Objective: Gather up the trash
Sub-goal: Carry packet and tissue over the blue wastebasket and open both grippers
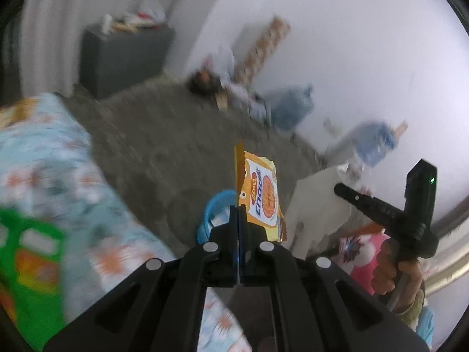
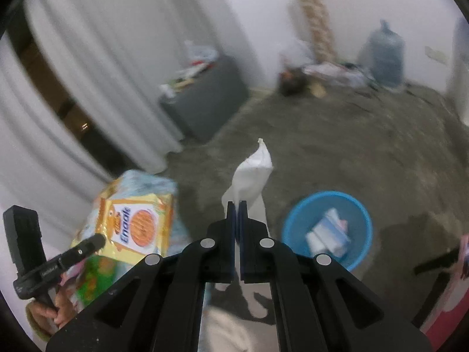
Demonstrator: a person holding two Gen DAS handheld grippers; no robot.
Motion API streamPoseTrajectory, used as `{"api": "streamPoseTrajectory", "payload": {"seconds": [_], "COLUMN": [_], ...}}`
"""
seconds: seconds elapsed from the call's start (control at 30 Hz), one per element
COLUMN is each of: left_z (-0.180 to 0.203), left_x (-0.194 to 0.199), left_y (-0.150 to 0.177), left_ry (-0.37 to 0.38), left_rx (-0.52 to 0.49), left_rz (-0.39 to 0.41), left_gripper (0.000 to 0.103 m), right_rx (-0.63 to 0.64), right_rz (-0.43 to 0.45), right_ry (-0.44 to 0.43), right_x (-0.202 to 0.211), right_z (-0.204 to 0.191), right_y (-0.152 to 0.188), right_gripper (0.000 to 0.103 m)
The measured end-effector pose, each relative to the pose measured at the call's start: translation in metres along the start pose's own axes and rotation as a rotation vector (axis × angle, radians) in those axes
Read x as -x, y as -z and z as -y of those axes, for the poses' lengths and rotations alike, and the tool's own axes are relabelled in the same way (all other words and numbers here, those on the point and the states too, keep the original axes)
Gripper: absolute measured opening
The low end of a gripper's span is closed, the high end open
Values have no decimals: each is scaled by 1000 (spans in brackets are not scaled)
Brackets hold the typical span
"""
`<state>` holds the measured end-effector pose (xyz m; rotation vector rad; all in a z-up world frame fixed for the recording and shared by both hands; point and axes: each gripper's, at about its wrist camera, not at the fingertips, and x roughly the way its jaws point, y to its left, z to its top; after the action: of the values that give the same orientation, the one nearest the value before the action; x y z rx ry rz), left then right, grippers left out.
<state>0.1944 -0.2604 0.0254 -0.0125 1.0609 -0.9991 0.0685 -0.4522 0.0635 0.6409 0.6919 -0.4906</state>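
My left gripper (image 1: 238, 209) is shut on a yellow and orange snack wrapper (image 1: 261, 196), which stands up from the pads. In the right wrist view the same wrapper (image 2: 137, 226) shows at the lower left, at the left gripper's tip (image 2: 98, 240). My right gripper (image 2: 237, 204) is shut on a white crumpled tissue (image 2: 253, 170) above the grey floor. A blue basin (image 2: 299, 214) holding white paper scraps sits on the floor just right of it. In the left wrist view the basin's rim (image 1: 209, 209) peeks out behind the fingers, and the right gripper (image 1: 341, 190) hangs at the right in a hand (image 1: 390, 270).
A bed with a floral sheet (image 1: 58, 161) and a green packet (image 1: 29, 264) fills the left. A grey cabinet (image 2: 205, 99) stands by the white curtain (image 2: 88, 67). Clutter and a large water jug (image 2: 384, 55) line the far wall. Pink items (image 1: 363, 252) lie at the right.
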Motion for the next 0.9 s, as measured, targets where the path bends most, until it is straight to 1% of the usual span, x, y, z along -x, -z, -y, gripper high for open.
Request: {"api": "streamPoseTrajectory", "payload": {"seconds": [0.03, 0.17, 0.27, 0.3, 0.33, 0.37, 0.43, 0.47, 0.5, 0.53, 0.57, 0.63, 0.67, 0.7, 0.77, 0.9], "left_z": [10, 37, 50, 54, 59, 57, 53, 51, 49, 47, 46, 47, 46, 47, 49, 56], "left_x": [-26, -101, -149, -162, -183, -197, -222, -235, -247, -256, -262, -266, -264, -261, -254, -236], "left_y": [-5, -12, -14, -13, -11, -9, -4, -5, -2, -1, -1, -1, 0, 0, -2, -5], "left_ry": [-15, -43, -64, -72, -86, -99, -110, -120, -142, -155, -163, -169, -166, -163, -173, -184], "left_rx": [-19, -89, -115, -125, -142, -150, -149, -144, -138, -135, -133, -133, -134, -137, -152, -173], "left_rz": [-41, -157, -215, -231, -258, -273, -304, -321, -341, -352, -359, -364, -361, -355, -333, -300], "left_gripper": [0, 0, 0, 0, 0, 0, 2, 9, 14, 26, 31, 33, 38, 40, 44, 49], "right_rx": [-27, -118, -181, -203, -216, -234, -250, -255, -261, -266, -268, -270, -276, -281, -281, -268], "right_rz": [-8, -39, -59, -75, -85, -100, -127, -138, -151, -176, -197, -239, -248, -248, -243, -240], "right_ry": [14, 62, 80, 92, 99, 105, 119, 137, 152, 169, 191, 227, 231, 229, 227, 239], "right_x": [-10, -47, -71, -84, -90, -101, -120, -128, -135, -145, -152, -161, -161, -160, -155, -147], "right_z": [14, 64, 96, 108, 114, 124, 139, 144, 150, 157, 160, 165, 165, 164, 161, 155], "right_y": [1, 4, 9, 10, 12, 14, 16, 18, 22, 25, 27, 34, 38, 41, 45, 50], "right_gripper": [1, 2, 4, 5, 5, 5, 12, 24, 42, 46, 47, 47, 49, 52, 54, 55]}}
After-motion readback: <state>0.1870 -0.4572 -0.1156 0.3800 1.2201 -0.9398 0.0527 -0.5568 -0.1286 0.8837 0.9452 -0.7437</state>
